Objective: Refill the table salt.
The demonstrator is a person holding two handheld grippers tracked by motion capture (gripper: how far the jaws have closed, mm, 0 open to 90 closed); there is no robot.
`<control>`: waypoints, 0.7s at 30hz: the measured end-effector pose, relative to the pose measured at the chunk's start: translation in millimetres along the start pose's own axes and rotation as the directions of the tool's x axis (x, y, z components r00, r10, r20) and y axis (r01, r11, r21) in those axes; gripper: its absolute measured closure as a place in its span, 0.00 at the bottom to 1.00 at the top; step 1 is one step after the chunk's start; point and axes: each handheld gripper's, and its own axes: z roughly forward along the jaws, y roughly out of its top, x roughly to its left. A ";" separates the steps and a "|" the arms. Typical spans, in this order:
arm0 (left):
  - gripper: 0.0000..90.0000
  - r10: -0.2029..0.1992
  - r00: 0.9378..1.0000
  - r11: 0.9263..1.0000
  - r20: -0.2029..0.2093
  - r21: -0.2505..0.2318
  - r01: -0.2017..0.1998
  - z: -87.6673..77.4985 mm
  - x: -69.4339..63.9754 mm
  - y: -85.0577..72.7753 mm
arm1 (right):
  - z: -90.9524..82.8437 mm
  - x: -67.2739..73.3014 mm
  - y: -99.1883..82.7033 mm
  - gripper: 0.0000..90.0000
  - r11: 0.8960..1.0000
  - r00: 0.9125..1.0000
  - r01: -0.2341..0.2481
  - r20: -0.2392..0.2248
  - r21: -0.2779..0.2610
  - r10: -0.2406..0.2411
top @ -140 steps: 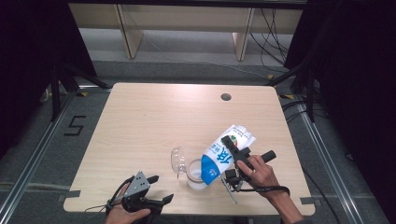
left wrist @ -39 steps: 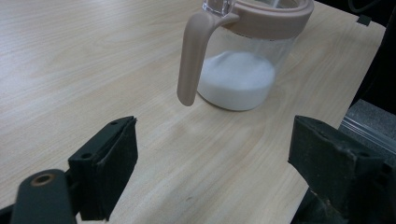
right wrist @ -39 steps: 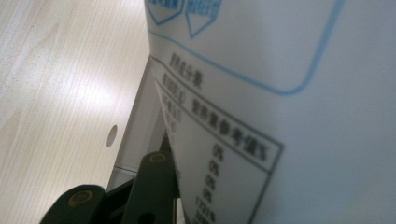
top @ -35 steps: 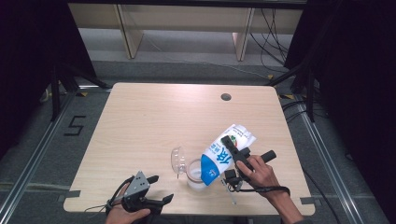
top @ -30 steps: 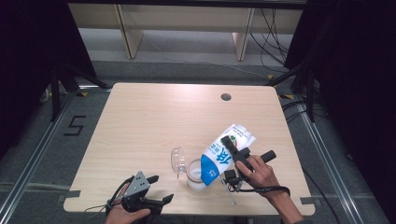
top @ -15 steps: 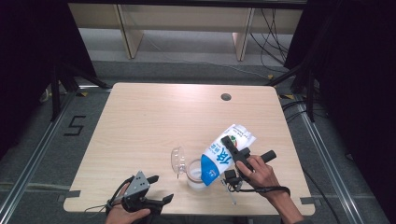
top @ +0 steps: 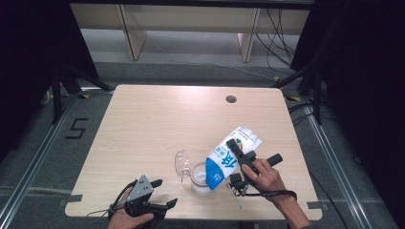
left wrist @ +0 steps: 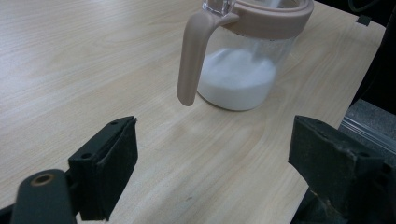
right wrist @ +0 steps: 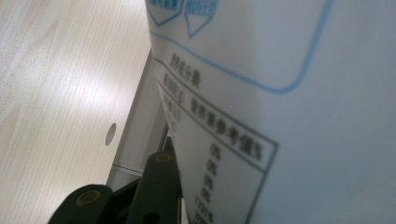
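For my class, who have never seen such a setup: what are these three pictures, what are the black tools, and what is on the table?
A person sits at a wooden table with a hand-held two-jaw gripper in each hand. The high view looks down from above; each of the other two comes from a camera riding on a gripper. The right gripper clamps a tilted blue-and-white carton, its mouth over a clear jug with a beige rim and handle, holding something white. The left gripper rests open near the table's front edge, jaws apart and holding nothing.
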 end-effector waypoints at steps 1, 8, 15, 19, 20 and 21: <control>0.17 -0.002 1.000 1.000 -0.002 -0.001 0.002 -0.1 -0.2 0.0 | 0.1 -0.2 0.1 0.80 1.000 1.000 0.001 0.000 0.000 -0.001; 0.17 -0.004 1.000 1.000 -0.003 -0.004 0.004 0.1 -0.3 0.0 | 0.0 -0.3 -0.1 0.80 1.000 1.000 0.001 -0.001 0.001 -0.001; 0.17 -0.006 1.000 1.000 -0.003 -0.005 0.006 0.1 -0.5 -0.1 | -0.2 -0.6 -0.2 0.81 1.000 1.000 0.001 0.000 0.003 -0.001; 0.17 -0.007 1.000 1.000 -0.002 -0.005 0.007 0.2 -0.6 0.0 | -0.1 -0.4 -0.1 0.81 1.000 1.000 0.003 -0.001 0.002 -0.003; 0.17 -0.006 1.000 1.000 -0.003 -0.004 0.006 0.1 -0.4 0.0 | -0.1 -0.4 -0.1 0.81 1.000 1.000 0.002 -0.001 0.003 -0.002; 0.17 -0.003 1.000 1.000 0.001 -0.005 0.003 0.2 -0.3 0.0 | -0.1 -0.5 -0.1 0.82 1.000 1.000 0.002 -0.003 0.002 -0.002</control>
